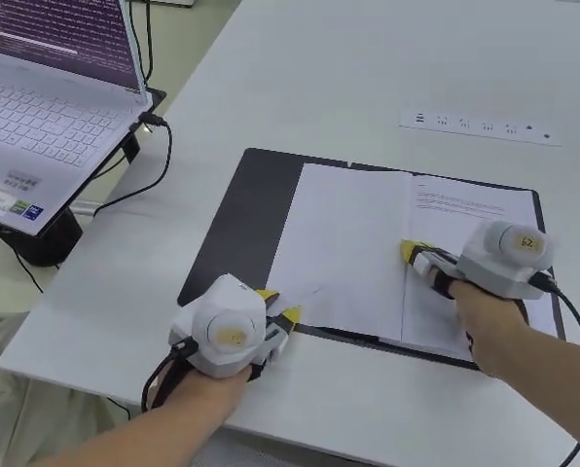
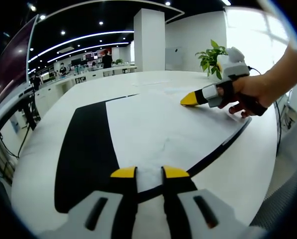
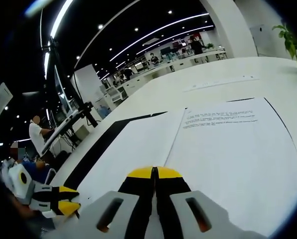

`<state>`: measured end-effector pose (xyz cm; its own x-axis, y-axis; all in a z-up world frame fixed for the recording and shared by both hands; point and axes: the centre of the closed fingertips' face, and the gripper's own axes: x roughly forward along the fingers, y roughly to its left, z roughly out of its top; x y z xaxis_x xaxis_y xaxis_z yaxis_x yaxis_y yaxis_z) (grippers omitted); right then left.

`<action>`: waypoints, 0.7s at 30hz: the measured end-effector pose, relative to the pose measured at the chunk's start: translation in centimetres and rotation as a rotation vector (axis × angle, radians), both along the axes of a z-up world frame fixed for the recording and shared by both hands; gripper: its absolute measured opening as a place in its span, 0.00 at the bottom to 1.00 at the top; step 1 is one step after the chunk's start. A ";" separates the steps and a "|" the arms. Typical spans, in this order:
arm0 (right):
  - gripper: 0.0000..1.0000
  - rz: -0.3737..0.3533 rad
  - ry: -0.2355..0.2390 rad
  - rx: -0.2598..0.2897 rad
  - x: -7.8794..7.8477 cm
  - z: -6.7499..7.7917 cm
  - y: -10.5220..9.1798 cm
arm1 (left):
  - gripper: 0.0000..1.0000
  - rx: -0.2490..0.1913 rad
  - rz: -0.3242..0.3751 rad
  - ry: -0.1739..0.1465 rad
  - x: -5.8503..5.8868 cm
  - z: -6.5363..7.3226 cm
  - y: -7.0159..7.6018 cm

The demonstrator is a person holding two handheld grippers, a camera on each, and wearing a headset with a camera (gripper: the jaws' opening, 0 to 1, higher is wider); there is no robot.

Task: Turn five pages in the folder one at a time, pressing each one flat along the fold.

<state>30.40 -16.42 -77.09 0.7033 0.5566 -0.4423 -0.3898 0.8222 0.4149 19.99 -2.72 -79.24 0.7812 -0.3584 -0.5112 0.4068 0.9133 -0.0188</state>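
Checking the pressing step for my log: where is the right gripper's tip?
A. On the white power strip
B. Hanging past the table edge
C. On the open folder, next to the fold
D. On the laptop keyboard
C: the right gripper, jaws shut, rests its yellow tip on the open folder beside the centre fold.

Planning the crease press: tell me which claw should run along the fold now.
Right. The right claw, jaws shut, rests its tips at the fold; the left claw sits open at the turned page's near corner, far from the fold, likely steadying it.
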 end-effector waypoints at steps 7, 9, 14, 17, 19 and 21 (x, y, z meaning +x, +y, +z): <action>0.00 0.018 -0.005 -0.002 -1.4 -0.1 0.1 | 0.18 0.000 -0.001 -0.002 -0.1 0.0 0.0; 0.00 0.018 -0.001 0.002 -1.9 -0.2 -0.1 | 0.18 0.001 -0.002 -0.002 -0.1 0.0 0.0; 0.00 0.033 0.010 0.007 -3.6 -0.6 -0.3 | 0.18 0.003 -0.004 -0.002 0.0 0.0 0.0; 0.00 0.052 0.011 0.003 -4.7 -0.7 -0.2 | 0.18 0.004 -0.005 -0.003 0.0 0.0 0.0; 0.00 0.068 0.008 0.001 -5.4 -0.8 -0.1 | 0.18 0.003 -0.004 -0.004 -0.1 0.1 0.0; 0.00 0.079 0.007 0.001 -6.1 -0.8 0.0 | 0.18 0.003 -0.003 -0.004 -0.1 0.1 0.0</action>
<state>24.30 -16.45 -77.89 0.6543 0.6103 -0.4466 -0.4501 0.7888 0.4185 19.93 -2.69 -79.12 0.7823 -0.3594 -0.5088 0.4095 0.9122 -0.0147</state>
